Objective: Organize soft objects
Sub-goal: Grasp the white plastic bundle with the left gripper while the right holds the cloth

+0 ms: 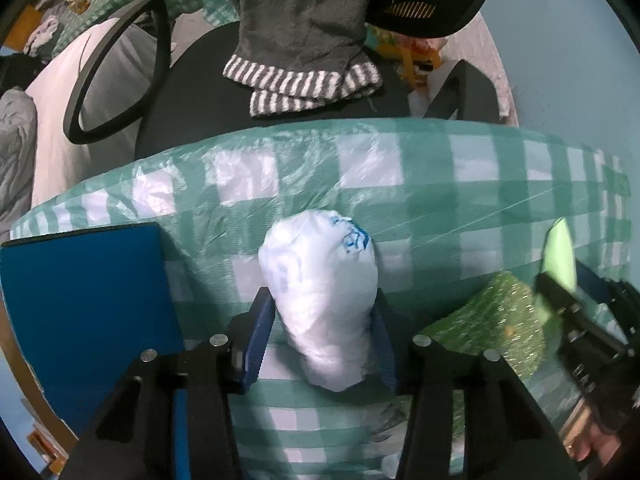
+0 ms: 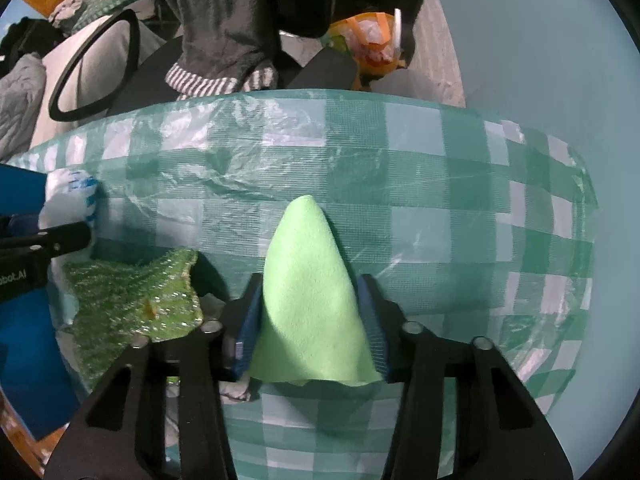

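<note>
My left gripper point(image 1: 320, 316) is shut on a white plastic bag bundle point(image 1: 320, 292) with blue print, held above the green-and-white checked table cover point(image 1: 440, 184). My right gripper point(image 2: 310, 312) is shut on a light green cloth point(image 2: 308, 292) that sticks up between its fingers. A sparkly green scouring sponge point(image 2: 132, 300) lies on the table between the two grippers; it also shows in the left wrist view point(image 1: 492, 320). The right gripper with its cloth shows at the right edge of the left wrist view point(image 1: 560, 264). The white bundle shows at the left of the right wrist view point(image 2: 72, 204).
A blue box point(image 1: 84, 300) stands at the table's left. Behind the table is a black office chair point(image 1: 200, 92) with a grey striped towel point(image 1: 300, 40) draped over it. Bedding lies far left, a colourful bag point(image 2: 372, 40) on the floor behind.
</note>
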Demonstrator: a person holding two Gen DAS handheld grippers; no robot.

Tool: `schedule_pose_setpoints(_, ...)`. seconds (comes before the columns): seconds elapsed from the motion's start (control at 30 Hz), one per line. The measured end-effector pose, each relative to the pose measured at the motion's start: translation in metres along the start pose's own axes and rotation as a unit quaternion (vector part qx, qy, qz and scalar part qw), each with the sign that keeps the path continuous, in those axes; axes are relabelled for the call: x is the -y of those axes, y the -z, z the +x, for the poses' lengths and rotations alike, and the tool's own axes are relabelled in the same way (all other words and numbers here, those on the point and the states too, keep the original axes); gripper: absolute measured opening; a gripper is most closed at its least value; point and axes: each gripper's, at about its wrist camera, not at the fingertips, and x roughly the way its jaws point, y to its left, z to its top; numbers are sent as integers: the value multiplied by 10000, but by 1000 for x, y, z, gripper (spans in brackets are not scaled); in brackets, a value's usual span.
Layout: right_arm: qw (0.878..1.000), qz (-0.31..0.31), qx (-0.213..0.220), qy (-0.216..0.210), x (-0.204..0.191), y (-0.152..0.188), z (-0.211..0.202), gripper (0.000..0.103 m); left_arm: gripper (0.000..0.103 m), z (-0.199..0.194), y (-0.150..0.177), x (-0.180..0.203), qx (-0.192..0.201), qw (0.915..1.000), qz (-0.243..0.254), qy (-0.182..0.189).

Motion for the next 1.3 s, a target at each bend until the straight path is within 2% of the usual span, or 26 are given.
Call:
schedule_pose_setpoints(0.03,10000,14,10,35,1,0,0,34,44,0,1,-2,22,10000,-10,20)
schedule_pose_setpoints(0.1,10000,94,30,-6,5,0,-2,18,43,-1,3,-6,41,10000,-22,42)
schedule_pose_setpoints(0.23,9996,226,54,-151,14,1,-5,12,42,-6,7,-10,151,9999,-6,-13)
schedule_pose_setpoints(0.7,9984,132,391,-376,20,16,-37,10,42,-49,33,-11,721,9967,357,-123)
schedule_pose_setpoints(1.3,9939,-348,814,-663,-13,36,-97,10,42,-98,82,-15,1179,9911,622,27)
